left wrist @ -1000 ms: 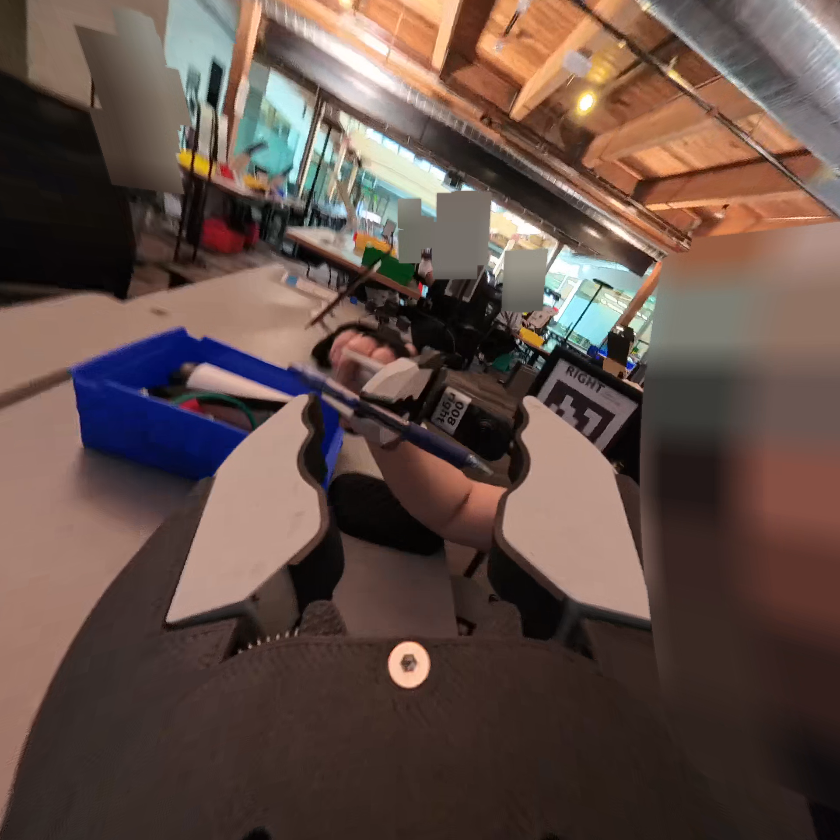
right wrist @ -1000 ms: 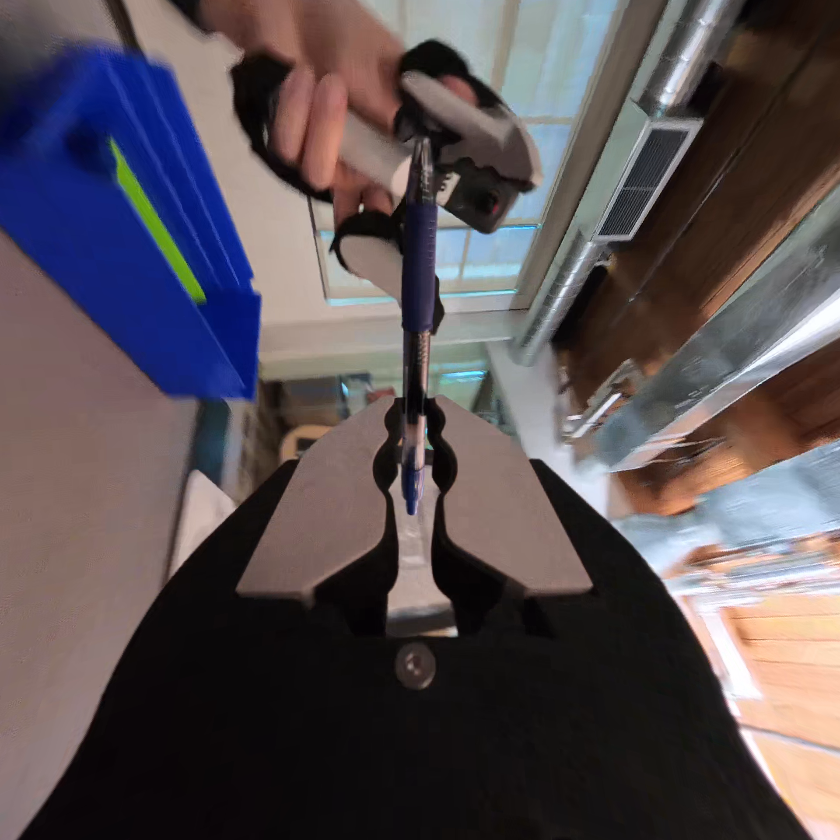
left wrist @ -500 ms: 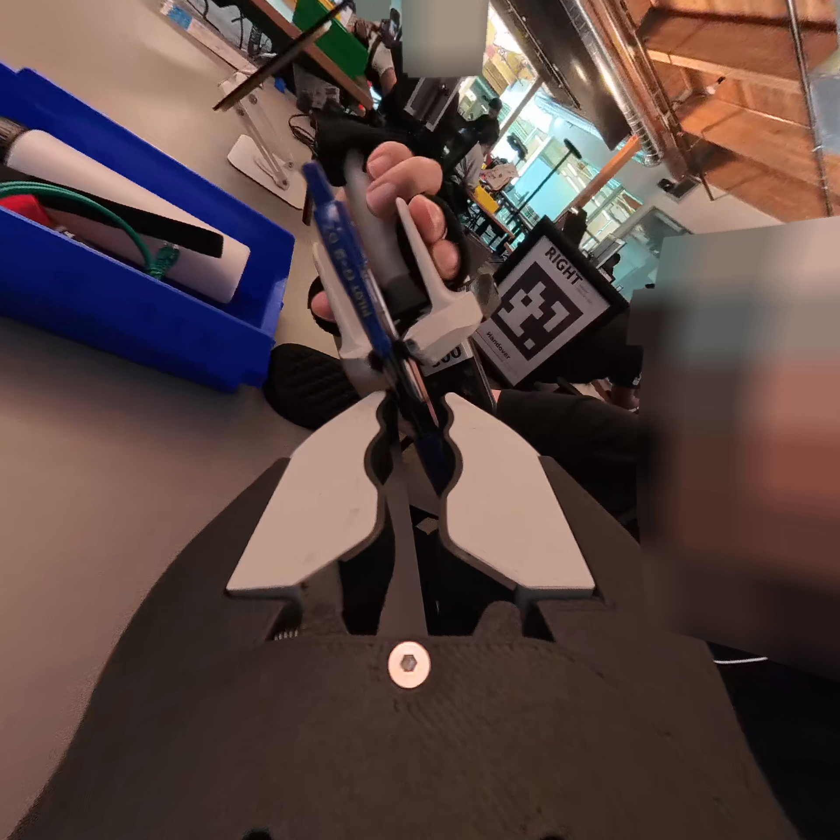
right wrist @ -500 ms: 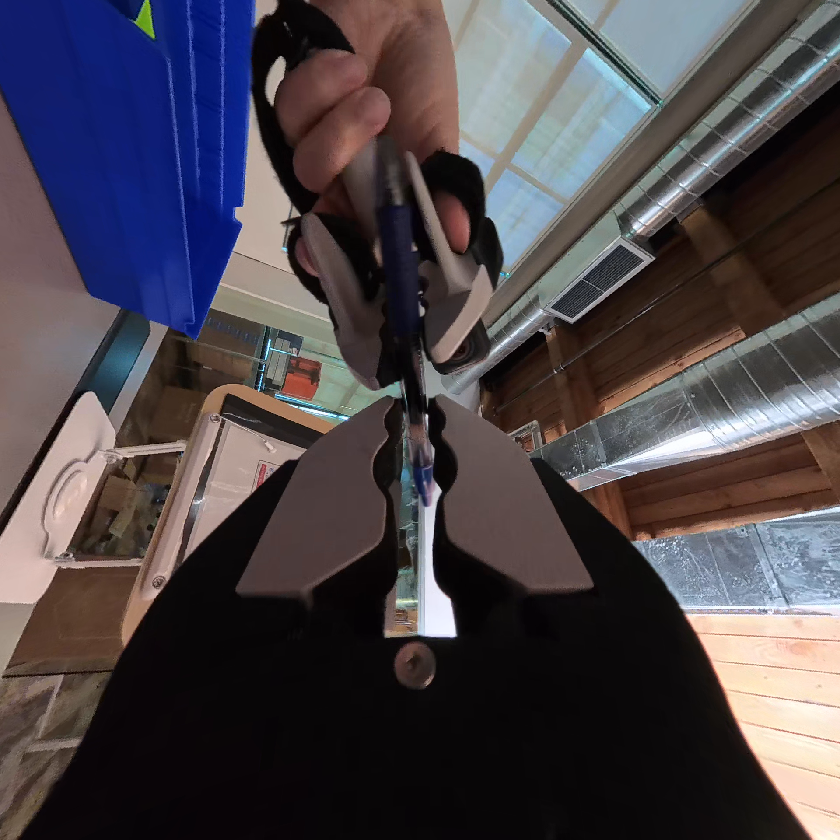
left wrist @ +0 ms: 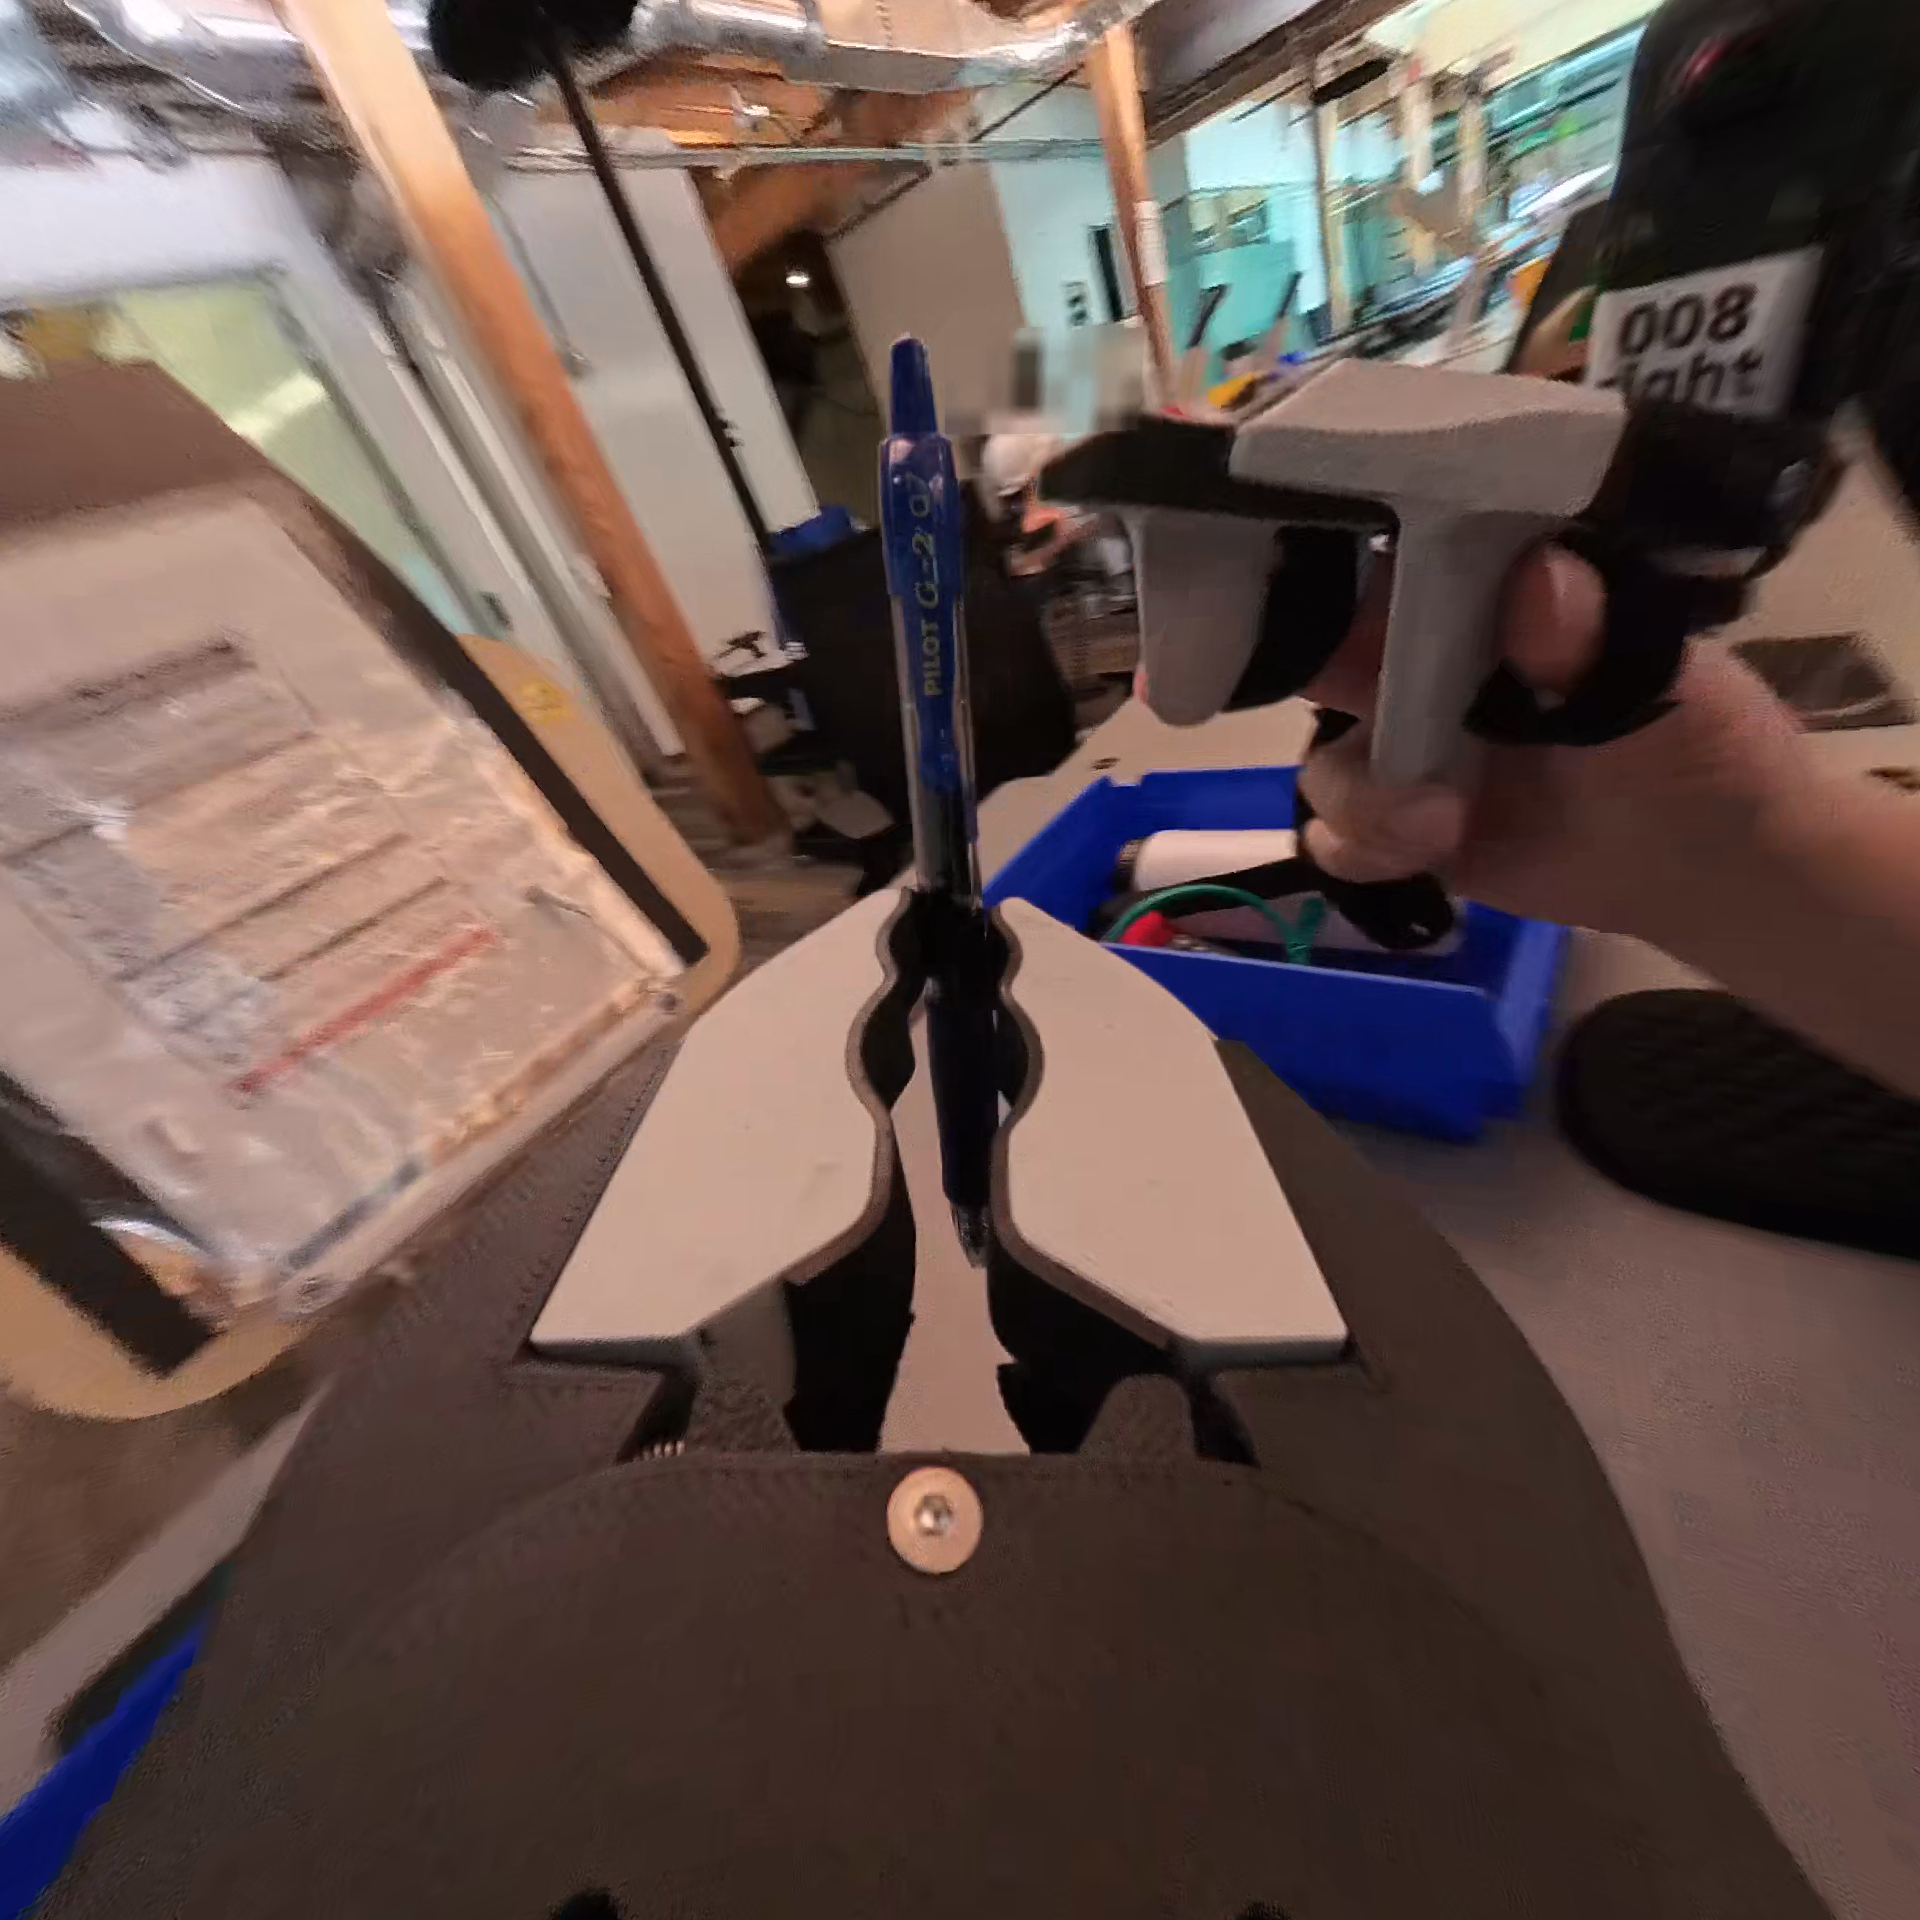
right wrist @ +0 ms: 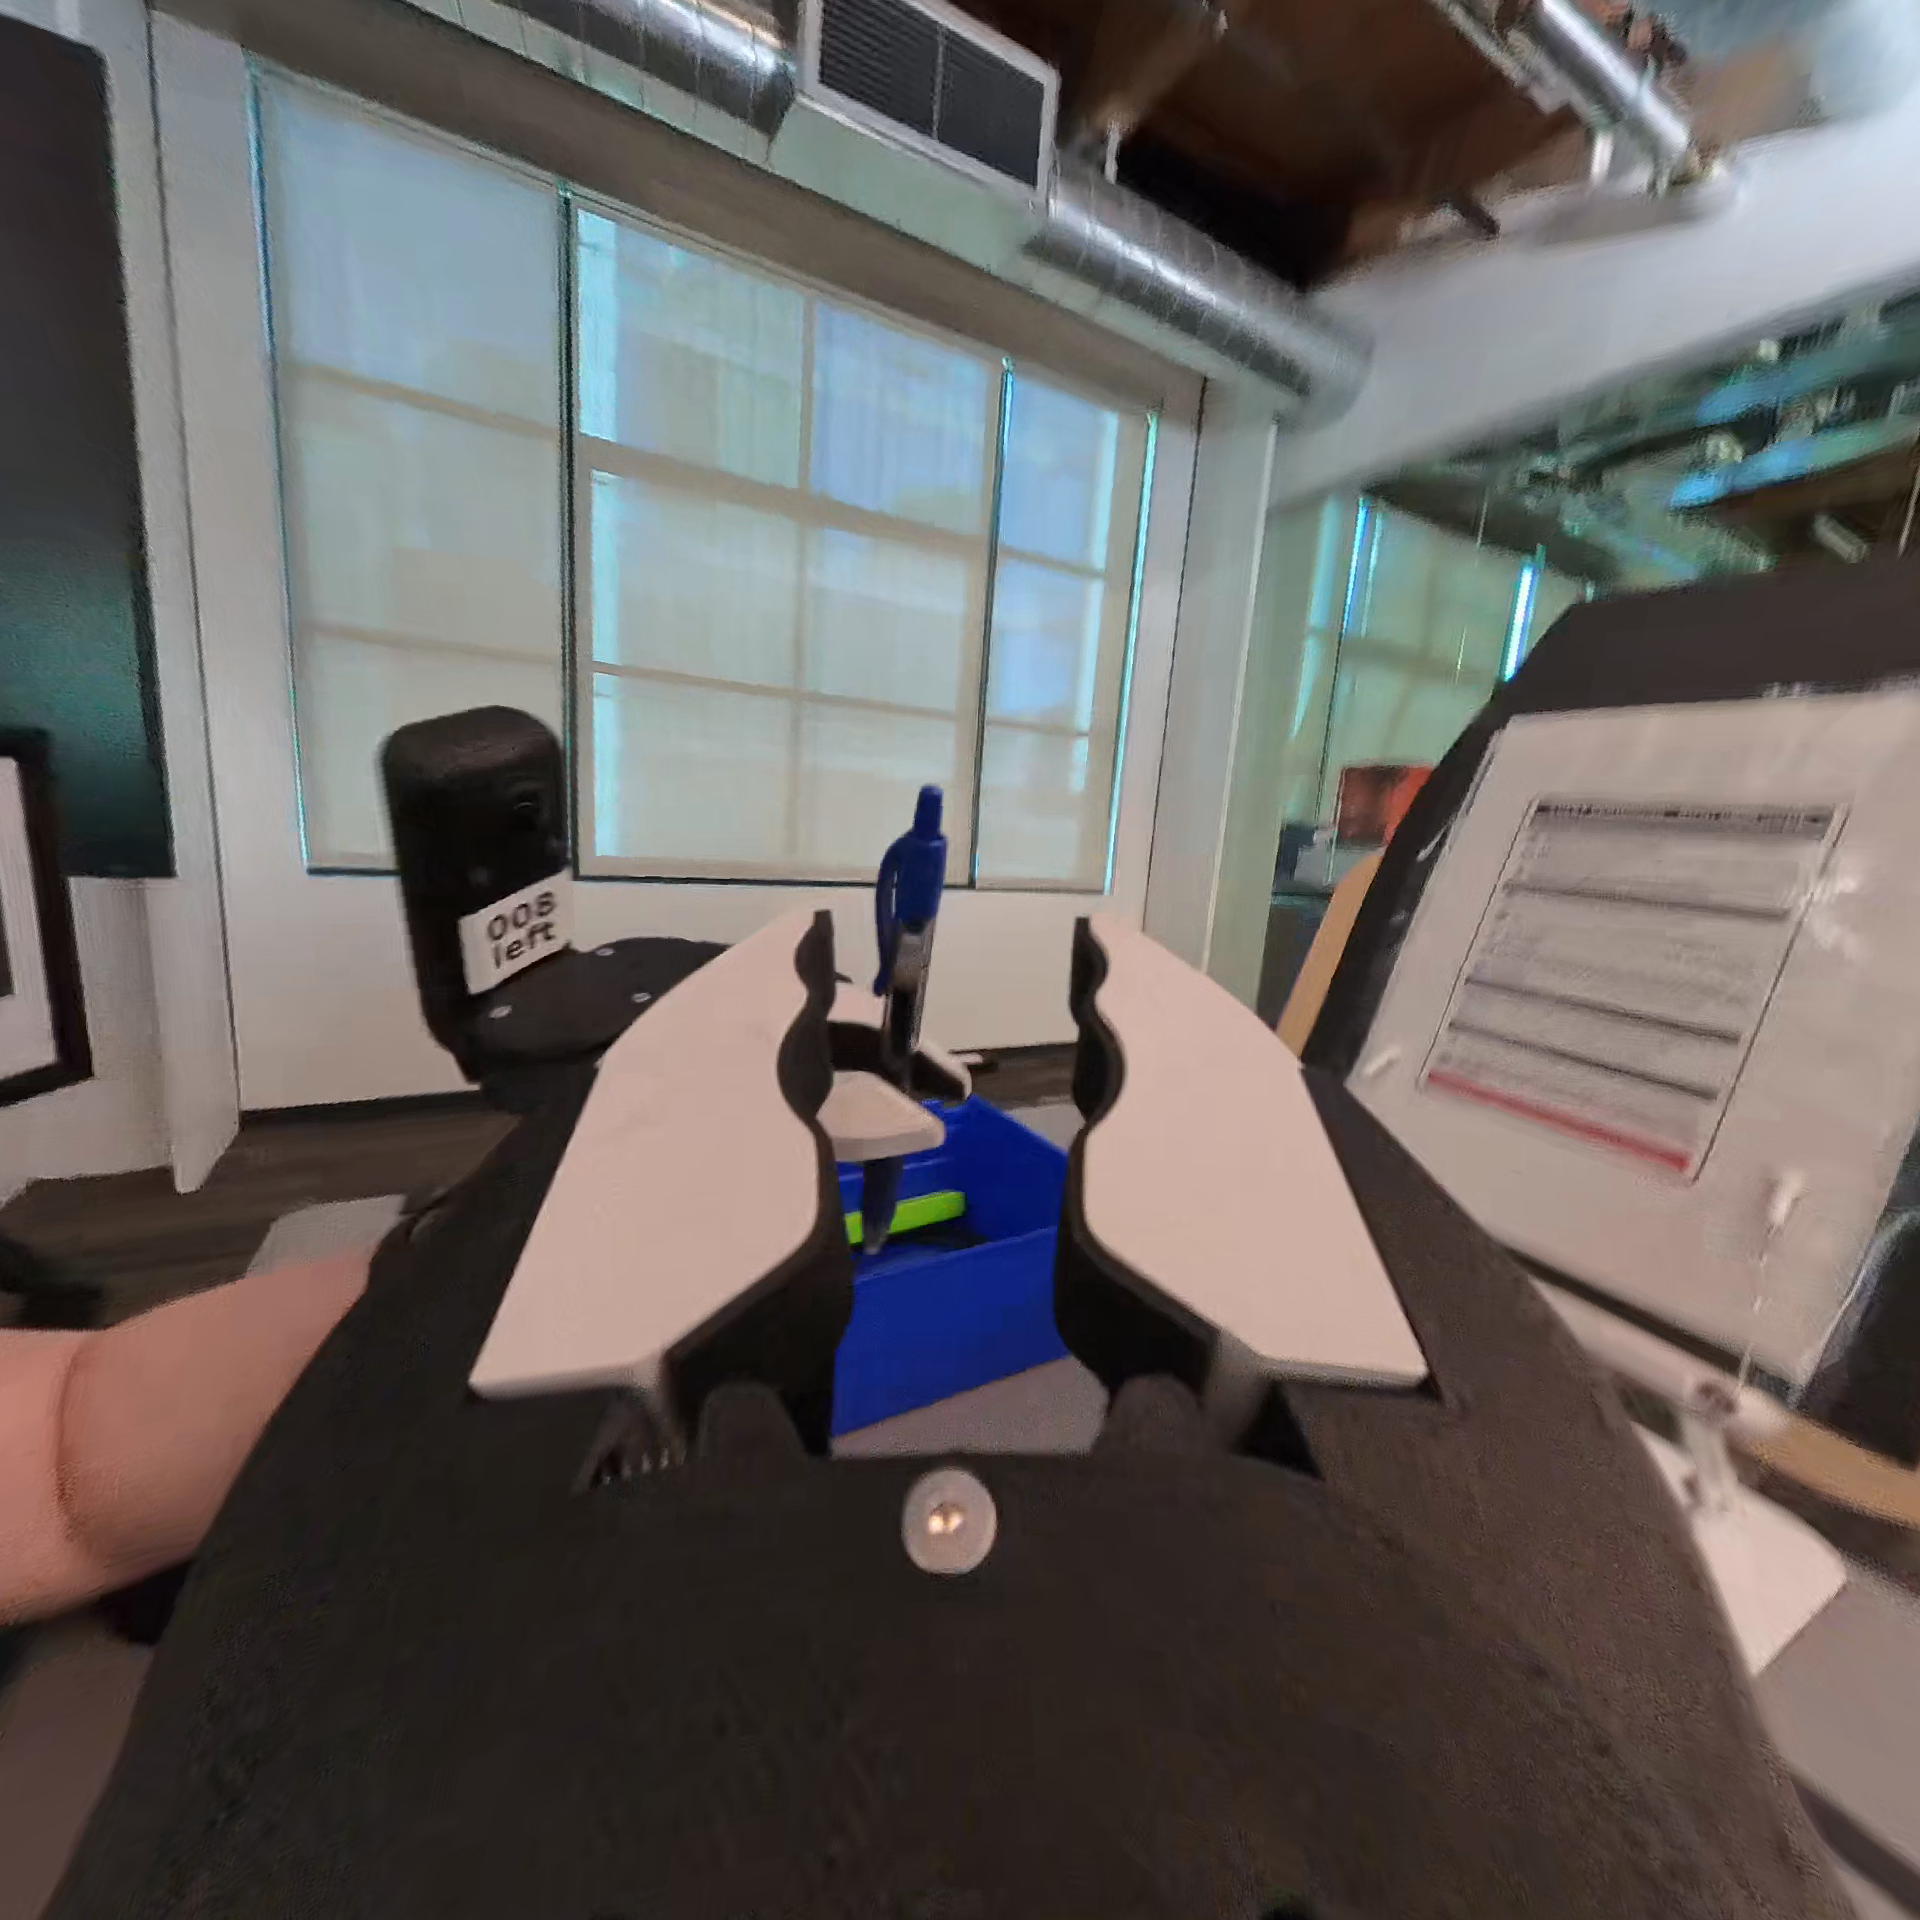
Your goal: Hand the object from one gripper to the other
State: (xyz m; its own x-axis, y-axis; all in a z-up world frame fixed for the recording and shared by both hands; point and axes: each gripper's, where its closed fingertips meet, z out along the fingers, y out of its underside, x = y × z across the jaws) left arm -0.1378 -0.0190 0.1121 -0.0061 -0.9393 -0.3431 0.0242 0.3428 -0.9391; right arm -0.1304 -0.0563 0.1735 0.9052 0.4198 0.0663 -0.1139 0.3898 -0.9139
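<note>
Framed sheet [left wrist: 312, 935]: propped at the left of the left wrist view, clear-covered in a pale rounded frame, blurred by motion.
Left gripper [left wrist: 943, 925]: clamped on a blue retractable pen [left wrist: 928, 665], grey fingers pressed against the dark grip section.
Pen position: upright between the closed fingers, clip end high, tip pointing down toward the gripper body.
Blue bin [left wrist: 1340, 997]: resting on the grey table [left wrist: 1662, 1455] right of the pen, holding a white tube and a green cord.
Right gripper [left wrist: 1174, 582]: seen side-on at the upper right of the left wrist view, held in a hand [left wrist: 1538, 790], clear of the pen and above the bin.
Right wrist view, left edge: part of a hand [right wrist: 125, 1455] behind the black gripper body.
Right gripper [right wrist: 948, 966], own view: fingers spread wide, nothing between them.
Beyond the gap: left gripper [right wrist: 894, 1091] holding the pen [right wrist: 906, 914] upright, apparently above a blue bin [right wrist: 956, 1288] with a lime-green strip inside; depth hard to judge.
Far right: same kind of framed sheet [right wrist: 1631, 997], blurred.
</note>
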